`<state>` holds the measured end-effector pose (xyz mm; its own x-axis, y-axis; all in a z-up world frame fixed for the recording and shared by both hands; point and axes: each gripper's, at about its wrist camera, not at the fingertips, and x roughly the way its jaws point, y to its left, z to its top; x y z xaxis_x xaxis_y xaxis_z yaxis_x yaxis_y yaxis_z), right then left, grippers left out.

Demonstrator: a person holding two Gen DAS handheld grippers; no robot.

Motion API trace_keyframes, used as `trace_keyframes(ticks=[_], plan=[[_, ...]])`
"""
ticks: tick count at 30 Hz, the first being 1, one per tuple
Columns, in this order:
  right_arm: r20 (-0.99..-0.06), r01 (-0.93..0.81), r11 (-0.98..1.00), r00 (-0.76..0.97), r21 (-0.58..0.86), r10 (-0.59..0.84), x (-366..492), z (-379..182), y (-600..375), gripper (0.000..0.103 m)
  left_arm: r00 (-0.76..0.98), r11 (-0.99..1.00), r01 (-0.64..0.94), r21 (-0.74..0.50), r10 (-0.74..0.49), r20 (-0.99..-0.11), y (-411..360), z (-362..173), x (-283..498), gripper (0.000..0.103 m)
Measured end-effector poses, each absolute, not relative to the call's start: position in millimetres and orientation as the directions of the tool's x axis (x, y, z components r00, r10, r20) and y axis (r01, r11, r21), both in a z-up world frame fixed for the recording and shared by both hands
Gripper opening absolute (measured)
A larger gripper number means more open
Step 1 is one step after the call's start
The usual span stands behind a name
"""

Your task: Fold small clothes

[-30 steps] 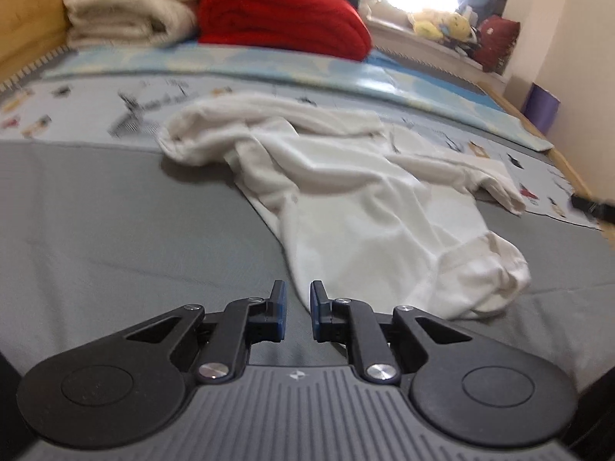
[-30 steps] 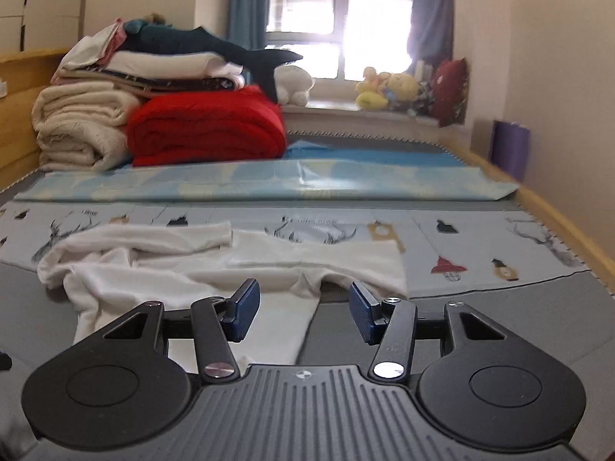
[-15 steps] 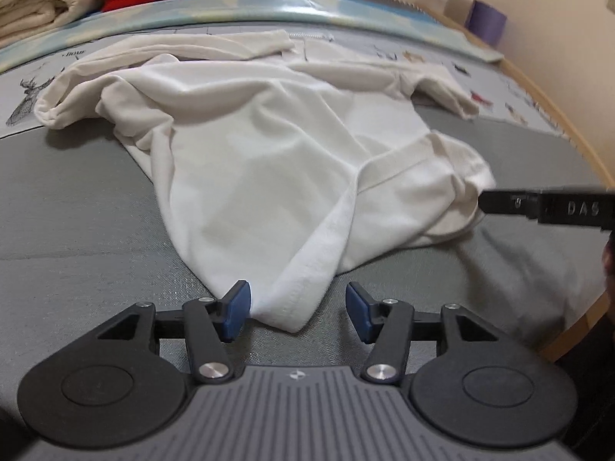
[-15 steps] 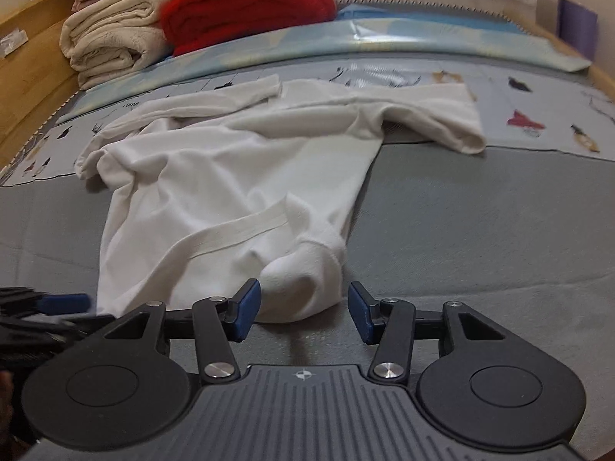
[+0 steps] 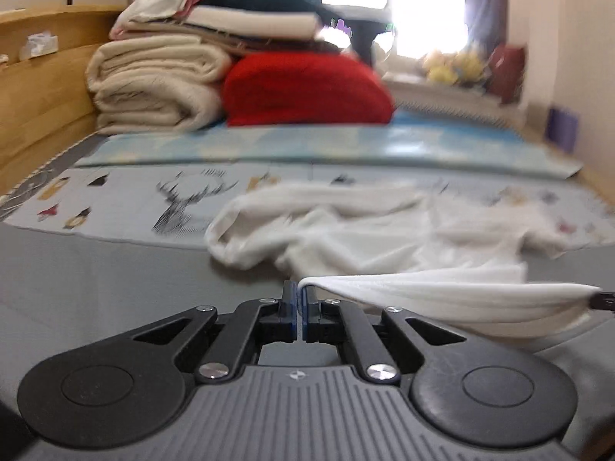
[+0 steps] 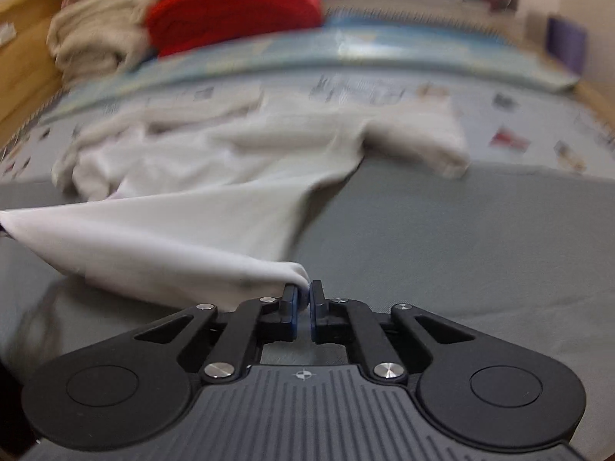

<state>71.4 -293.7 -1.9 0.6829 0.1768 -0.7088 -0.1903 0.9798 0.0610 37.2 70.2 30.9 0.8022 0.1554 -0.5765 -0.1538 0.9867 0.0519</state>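
Left wrist view: my left gripper has just clamped down, jaws pinched tight on a corner of the white shirt. The hem runs taut from that corner off to the right, lifted above the grey bed cover, to the tip of my right gripper at frame edge. Rest of shirt lies crumpled beyond, partly on the printed mat. Right wrist view: right gripper also just closed, pinching the other hem corner; cloth bunched between the blue pads. Shirt stretches left and away. Folded blankets and red bundle stacked at far end. Blurry frames.
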Motion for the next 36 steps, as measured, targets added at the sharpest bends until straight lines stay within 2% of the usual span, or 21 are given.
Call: trace_keyframes(ticks=[3,5,8,9,11,15,17,20,22,24,26,29,32,33,35,36], plan=[[-0.586,-0.177,0.984,0.794,0.030,0.161,50,27,-300,0.005,0.849,0.996,-0.071,0.050,0.087,-0.521,72,68,20,0.000],[-0.508,-0.141,0.990,0.851,0.016,0.130,37,42,-307,0.004,0.880,0.994,-0.057,0.096,0.096,-0.465,75,88,10,0.000],[-0.444,-0.041,0.999,0.895,0.029,0.049,32,54,-323,0.004,0.878,0.995,-0.077,0.057,0.095,-0.469,99,95,14,0.000],[-0.452,-0.014,0.999,0.892,0.037,0.029,35,53,-326,0.004,0.859,0.997,-0.071,0.029,0.076,-0.506,106,88,20,0.000],[-0.536,-0.006,0.998,0.843,0.069,0.042,49,42,-331,0.004,0.805,0.998,-0.058,-0.039,0.023,-0.593,118,72,29,0.001],[-0.658,0.013,0.997,0.752,0.076,0.040,66,22,-333,0.006,0.662,0.978,0.024,-0.206,-0.170,-0.730,110,27,47,0.005],[-0.699,0.015,0.998,0.714,0.055,0.028,69,12,-330,0.006,0.579,0.974,0.087,-0.211,-0.222,-0.785,88,6,57,0.009],[-0.744,0.026,0.999,0.668,0.034,0.008,69,0,-323,0.006,0.502,0.976,0.137,-0.166,-0.213,-0.838,66,-18,68,0.009],[-0.741,0.043,0.999,0.671,0.020,-0.015,66,-2,-321,0.008,0.483,0.976,0.119,-0.183,-0.218,-0.848,66,-27,81,0.009],[-0.720,0.061,0.998,0.694,0.019,-0.028,64,-1,-324,0.016,0.479,0.974,0.065,-0.219,-0.223,-0.849,73,-34,92,0.009],[-0.694,0.087,0.996,0.718,0.017,-0.050,60,1,-330,0.030,0.473,0.963,-0.001,-0.269,-0.236,-0.849,78,-41,100,0.009],[-0.685,0.107,0.994,0.726,0.033,-0.056,59,2,-339,0.037,0.449,0.941,-0.070,-0.332,-0.267,-0.852,80,-54,116,0.009],[-0.706,0.097,0.995,0.707,0.035,-0.044,61,-2,-343,0.039,0.430,0.923,-0.095,-0.374,-0.300,-0.851,71,-65,129,0.010],[-0.714,0.089,0.995,0.700,0.037,-0.036,61,-3,-343,0.039,0.429,0.919,-0.099,-0.383,-0.308,-0.849,68,-68,131,0.013],[-0.727,0.071,0.996,0.687,0.047,-0.015,62,-6,-343,0.043,0.435,0.915,-0.107,-0.388,-0.308,-0.846,63,-74,135,0.026],[-0.734,0.062,0.997,0.679,0.053,-0.004,62,-8,-343,0.044,0.439,0.917,-0.110,-0.384,-0.302,-0.846,62,-77,137,0.026]])
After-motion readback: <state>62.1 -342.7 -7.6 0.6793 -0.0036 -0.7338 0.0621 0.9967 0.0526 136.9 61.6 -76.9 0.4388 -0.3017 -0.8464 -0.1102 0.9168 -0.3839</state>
